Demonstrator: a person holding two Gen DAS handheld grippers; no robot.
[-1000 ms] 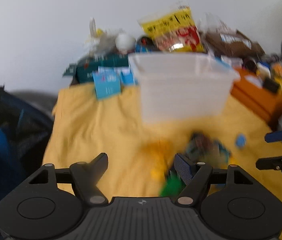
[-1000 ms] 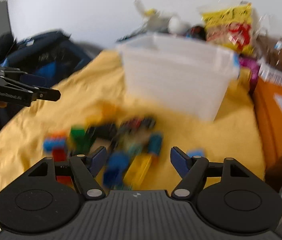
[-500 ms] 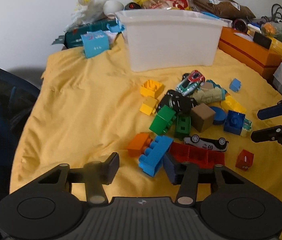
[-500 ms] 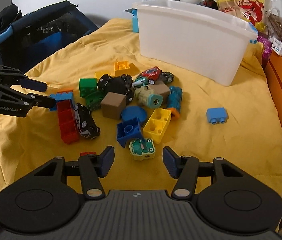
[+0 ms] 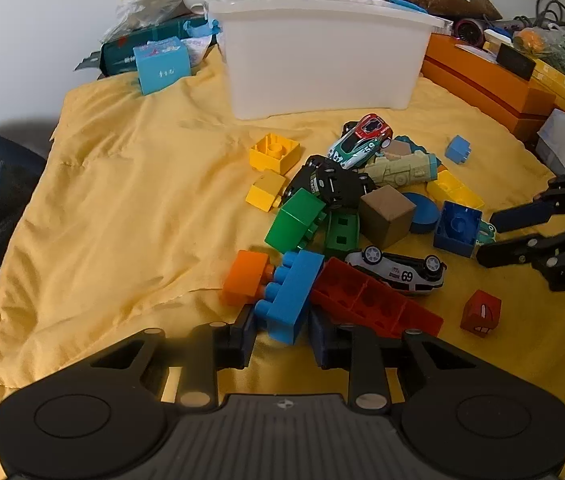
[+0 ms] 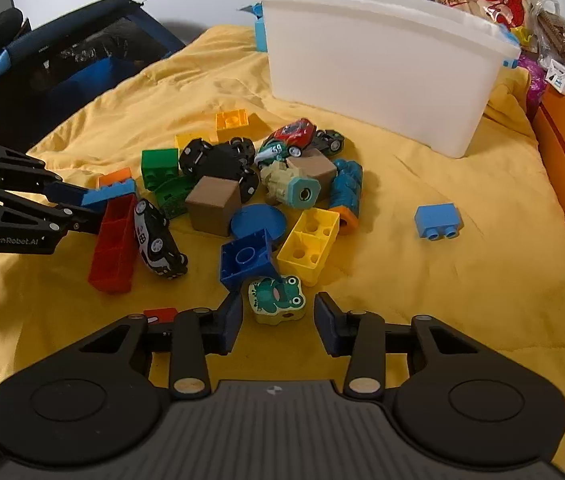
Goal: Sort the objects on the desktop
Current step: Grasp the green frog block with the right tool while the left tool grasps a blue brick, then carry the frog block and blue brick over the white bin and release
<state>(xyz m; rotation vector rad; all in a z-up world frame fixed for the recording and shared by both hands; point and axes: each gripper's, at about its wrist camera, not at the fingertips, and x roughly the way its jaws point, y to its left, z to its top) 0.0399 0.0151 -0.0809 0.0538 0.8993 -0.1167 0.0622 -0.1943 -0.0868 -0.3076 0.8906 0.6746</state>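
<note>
Blue brick [image 5: 288, 294] sits low centre in your left wrist view, between the parted fingers of your left gripper [image 5: 280, 340]. Your right gripper [image 6: 278, 322], also apart, brackets the frog block [image 6: 277, 299] low centre.

We see a plain white wall [image 5: 42, 20] behind a yellow cloth [image 5: 122, 220] covering the surface, with a dark blue chair [image 6: 62, 68] alongside.
</note>
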